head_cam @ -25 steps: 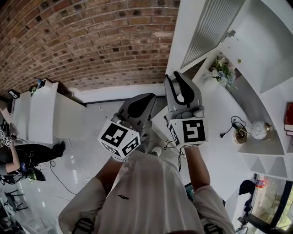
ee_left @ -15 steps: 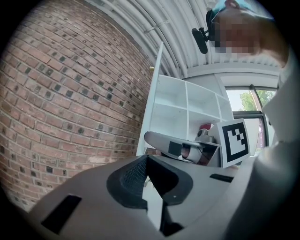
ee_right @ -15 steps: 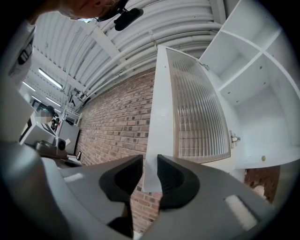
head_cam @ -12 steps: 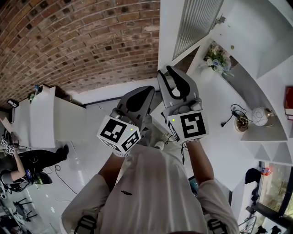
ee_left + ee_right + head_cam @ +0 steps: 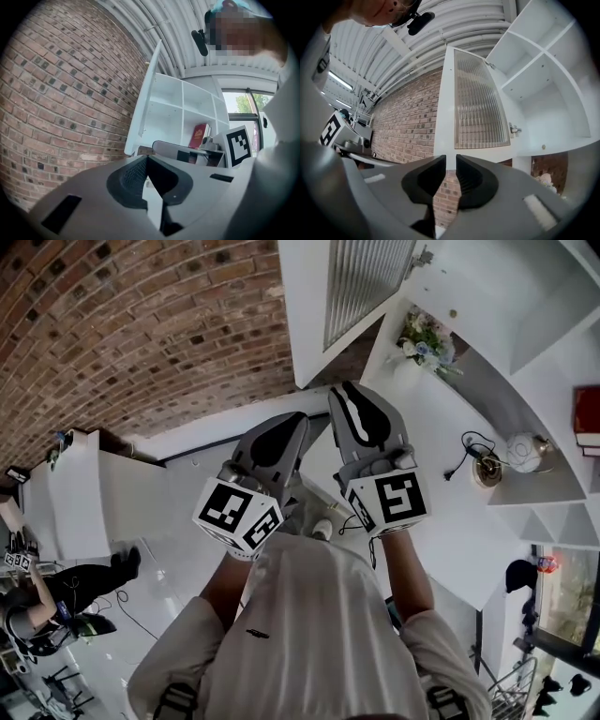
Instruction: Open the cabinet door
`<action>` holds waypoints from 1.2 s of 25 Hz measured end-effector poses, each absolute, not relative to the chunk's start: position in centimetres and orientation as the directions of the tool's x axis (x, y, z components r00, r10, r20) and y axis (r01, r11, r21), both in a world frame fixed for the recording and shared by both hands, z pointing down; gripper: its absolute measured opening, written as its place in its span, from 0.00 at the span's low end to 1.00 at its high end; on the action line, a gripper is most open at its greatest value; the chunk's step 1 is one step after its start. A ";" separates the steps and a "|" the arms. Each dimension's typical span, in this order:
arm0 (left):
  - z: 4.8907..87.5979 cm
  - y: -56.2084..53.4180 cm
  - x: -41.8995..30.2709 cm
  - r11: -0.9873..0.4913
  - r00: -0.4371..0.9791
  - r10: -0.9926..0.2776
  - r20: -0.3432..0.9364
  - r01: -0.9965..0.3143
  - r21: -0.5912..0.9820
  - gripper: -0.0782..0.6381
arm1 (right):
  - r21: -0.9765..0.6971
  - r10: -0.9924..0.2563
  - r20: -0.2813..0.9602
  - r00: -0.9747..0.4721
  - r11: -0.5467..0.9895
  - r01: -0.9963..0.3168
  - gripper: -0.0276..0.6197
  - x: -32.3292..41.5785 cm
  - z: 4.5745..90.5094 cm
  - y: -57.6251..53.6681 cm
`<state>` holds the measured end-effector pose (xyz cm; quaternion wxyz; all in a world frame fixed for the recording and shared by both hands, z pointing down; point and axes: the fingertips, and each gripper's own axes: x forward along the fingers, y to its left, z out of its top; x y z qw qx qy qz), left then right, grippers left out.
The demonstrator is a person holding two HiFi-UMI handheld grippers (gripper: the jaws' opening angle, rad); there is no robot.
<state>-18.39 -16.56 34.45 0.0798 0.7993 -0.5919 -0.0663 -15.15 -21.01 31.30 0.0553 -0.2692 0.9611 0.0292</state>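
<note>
The white cabinet door (image 5: 305, 324) with its ribbed glass pane (image 5: 480, 103) stands swung out from the shelves, and shows edge-on in the left gripper view (image 5: 143, 108). My right gripper (image 5: 352, 392) points at the door's lower edge. Its jaws have just been closing and now stand a narrow gap apart (image 5: 450, 159). The door's bottom edge shows through that gap, and nothing is pinched. My left gripper (image 5: 289, 420) hangs beside it to the left, away from the door. Its tips (image 5: 146, 158) meet on nothing.
Open white shelves (image 5: 487, 277) lie right of the door, with a flower bunch (image 5: 427, 334), a round lamp with its cord (image 5: 525, 451) and a red book (image 5: 586, 418). A brick wall (image 5: 141, 334) runs behind. A white counter (image 5: 75, 493) and a seated person (image 5: 56, 601) are far left.
Door and shelves have slid left and up in the head view. Both grippers have shifted slightly left, and the right one now sits right under the door's lower edge.
</note>
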 end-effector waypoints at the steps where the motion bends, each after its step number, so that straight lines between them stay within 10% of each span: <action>1: 34.3 -16.7 -18.0 -0.298 0.302 -0.953 -0.012 -0.934 0.199 0.12 | 0.029 -0.524 -0.122 -0.843 0.847 -0.530 0.14 -14.6 31.3 -21.1; 30: 32.6 -17.8 -13.6 -0.368 0.367 -0.930 -0.026 -0.925 0.100 0.12 | 0.107 -0.774 -0.113 -0.623 0.614 -0.782 0.14 5.0 31.6 -22.5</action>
